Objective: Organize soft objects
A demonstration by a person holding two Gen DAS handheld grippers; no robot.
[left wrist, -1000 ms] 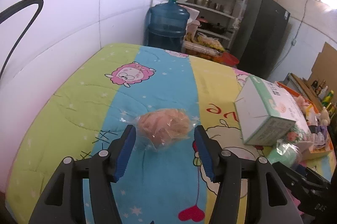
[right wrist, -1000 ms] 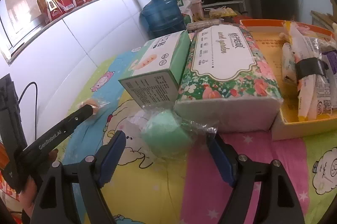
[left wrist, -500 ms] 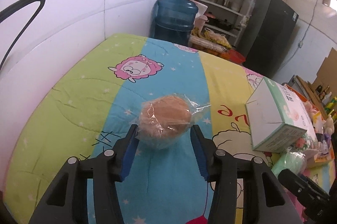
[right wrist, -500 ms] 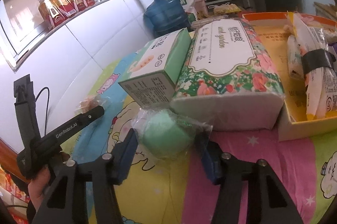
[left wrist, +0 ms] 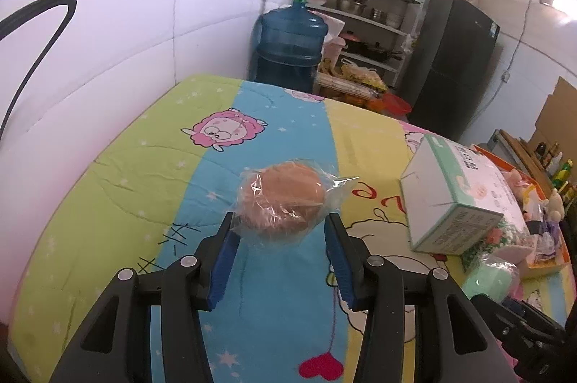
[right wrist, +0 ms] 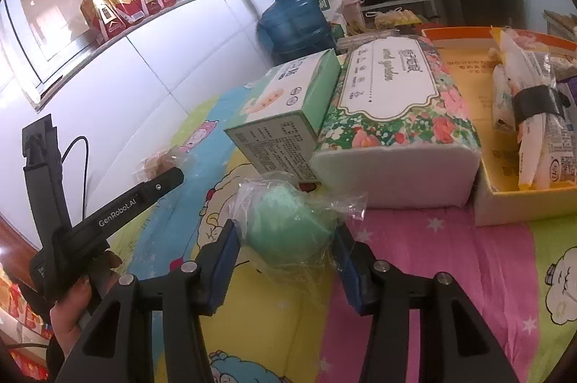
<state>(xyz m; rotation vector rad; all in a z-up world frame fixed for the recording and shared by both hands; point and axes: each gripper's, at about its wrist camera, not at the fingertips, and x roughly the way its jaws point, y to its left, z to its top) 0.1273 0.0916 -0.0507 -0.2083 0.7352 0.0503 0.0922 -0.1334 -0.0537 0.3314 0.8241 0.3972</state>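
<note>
L tongs (left wrist: 279,231) clenched on a wrapped tan bun (left wrist: 283,201); R tongs (right wrist: 286,238) clenched on a wrapped green ball (right wrist: 288,226), w/ both over the cartoon-print quilt (left wrist: 144,166).

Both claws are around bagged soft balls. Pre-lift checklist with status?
1. Left claw closed on the brown ball: ok, pads press its wrapper on both sides.
2. Right claw closed on the green ball: ok, pads touch both sides.
3. Grip on the ball itself, not only film: cannot tell.
4. Green ball clear of the tissue box: not ok, bag sits against its lower corner.
5. Space in the orange tray: ok, bare floor shows.
</note>
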